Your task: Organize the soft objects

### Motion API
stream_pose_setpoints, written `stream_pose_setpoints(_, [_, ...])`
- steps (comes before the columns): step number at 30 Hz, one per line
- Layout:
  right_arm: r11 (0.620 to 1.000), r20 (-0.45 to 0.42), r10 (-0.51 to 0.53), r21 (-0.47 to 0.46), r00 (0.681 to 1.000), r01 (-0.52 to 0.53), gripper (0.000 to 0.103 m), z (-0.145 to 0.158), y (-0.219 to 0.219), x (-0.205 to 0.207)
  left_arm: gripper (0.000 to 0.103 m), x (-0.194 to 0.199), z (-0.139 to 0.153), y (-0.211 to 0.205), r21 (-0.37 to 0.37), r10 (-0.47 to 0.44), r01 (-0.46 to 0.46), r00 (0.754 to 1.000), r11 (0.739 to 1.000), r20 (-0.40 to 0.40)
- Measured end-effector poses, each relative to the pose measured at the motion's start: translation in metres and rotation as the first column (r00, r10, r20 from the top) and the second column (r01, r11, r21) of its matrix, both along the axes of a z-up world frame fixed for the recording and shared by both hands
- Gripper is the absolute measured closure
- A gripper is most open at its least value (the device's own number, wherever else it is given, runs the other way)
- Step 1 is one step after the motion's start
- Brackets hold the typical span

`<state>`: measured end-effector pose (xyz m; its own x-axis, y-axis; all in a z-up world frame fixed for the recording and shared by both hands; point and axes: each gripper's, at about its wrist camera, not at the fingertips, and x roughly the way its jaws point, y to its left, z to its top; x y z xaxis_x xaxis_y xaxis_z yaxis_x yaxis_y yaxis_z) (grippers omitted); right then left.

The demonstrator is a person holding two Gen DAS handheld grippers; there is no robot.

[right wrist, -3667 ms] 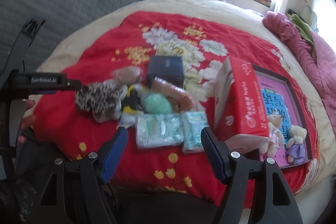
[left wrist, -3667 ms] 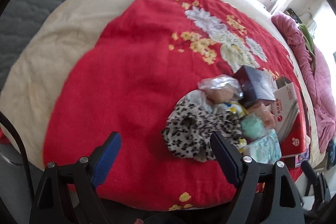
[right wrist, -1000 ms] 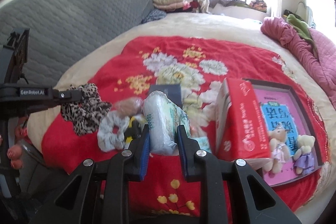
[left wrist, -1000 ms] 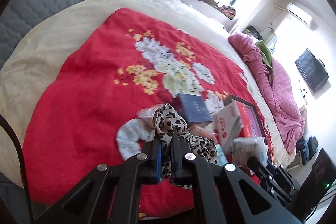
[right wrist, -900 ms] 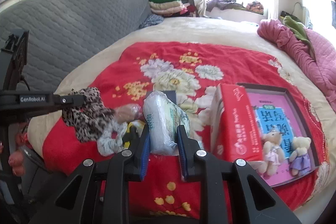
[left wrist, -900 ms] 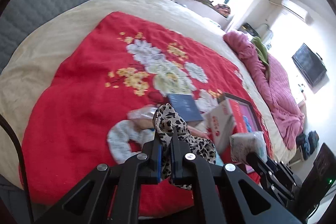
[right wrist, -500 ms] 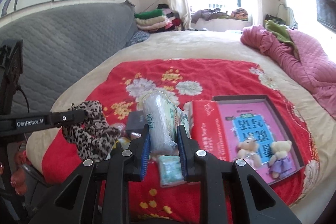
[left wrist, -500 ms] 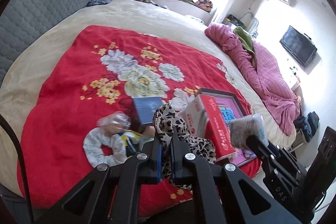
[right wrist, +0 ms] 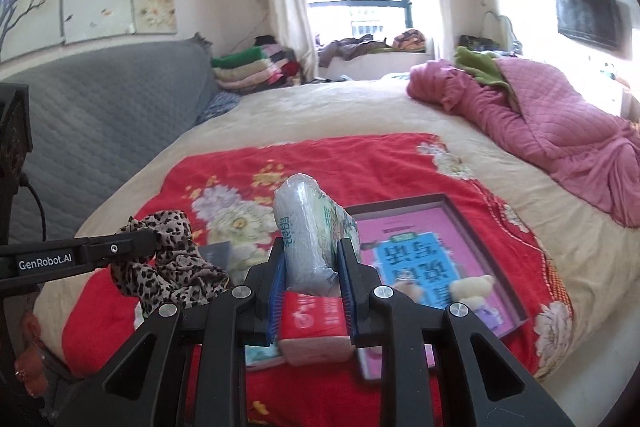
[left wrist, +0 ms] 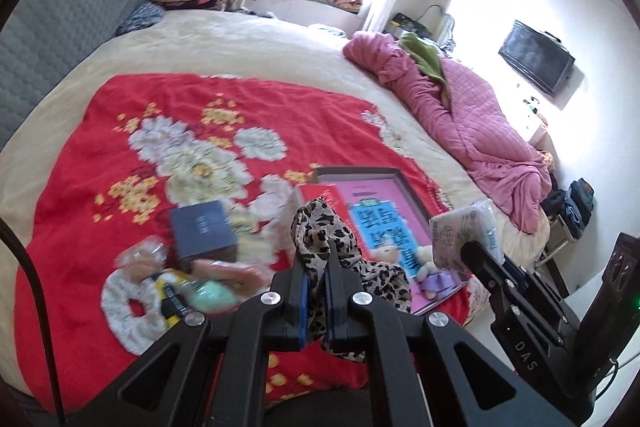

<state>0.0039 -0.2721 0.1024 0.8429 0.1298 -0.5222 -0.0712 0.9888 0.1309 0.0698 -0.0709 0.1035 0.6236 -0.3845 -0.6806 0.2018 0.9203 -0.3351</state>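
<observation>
My left gripper [left wrist: 316, 259] is shut on a leopard-print cloth [left wrist: 320, 223], which hangs above the red blanket [left wrist: 224, 99]; the right wrist view shows the same cloth [right wrist: 172, 259] at the left, hanging from the left gripper's fingers [right wrist: 132, 245]. My right gripper [right wrist: 312, 259] is shut on a clear-wrapped tissue pack [right wrist: 308, 223], also seen as the pack [left wrist: 464, 231] at the right of the left wrist view. On the blanket lie a white scrunchie [left wrist: 124, 311], a mint soft thing [left wrist: 208, 297] and a bagged pinkish item [left wrist: 140, 255].
An open pink-lined box [left wrist: 376, 211] holding small teddy bears [right wrist: 472, 287] lies on the blanket, its red lid [right wrist: 316, 327] below my right gripper. A dark blue box [left wrist: 202, 231] sits beside the pile. A pink quilt [left wrist: 460, 115] is heaped at the right; the grey headboard [right wrist: 100, 123] is at the left.
Both grippers have risen and swung right over the bed, carrying the leopard cloth and the tissue pack. The pile on the blanket now sits lower and further left in view.
</observation>
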Motion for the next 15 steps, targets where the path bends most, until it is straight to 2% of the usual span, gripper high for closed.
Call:
stream_pose_setpoints(7, [0.995,0.010,-0.100,0.026,0.995,0.100,0.078,0.003,-0.050,-0.004,0.097,0.010,0.010,-0.055,0.012,-0.085,0.085,0.996,0.996,0.025])
stream_pose_setpoints(15, [0.982,0.014,-0.183,0.045,0.983,0.183,0.078,-0.002,-0.097,-0.010,0.097,0.020,-0.003,-0.110,0.048,-0.163,0.162,0.986,0.986,0.024])
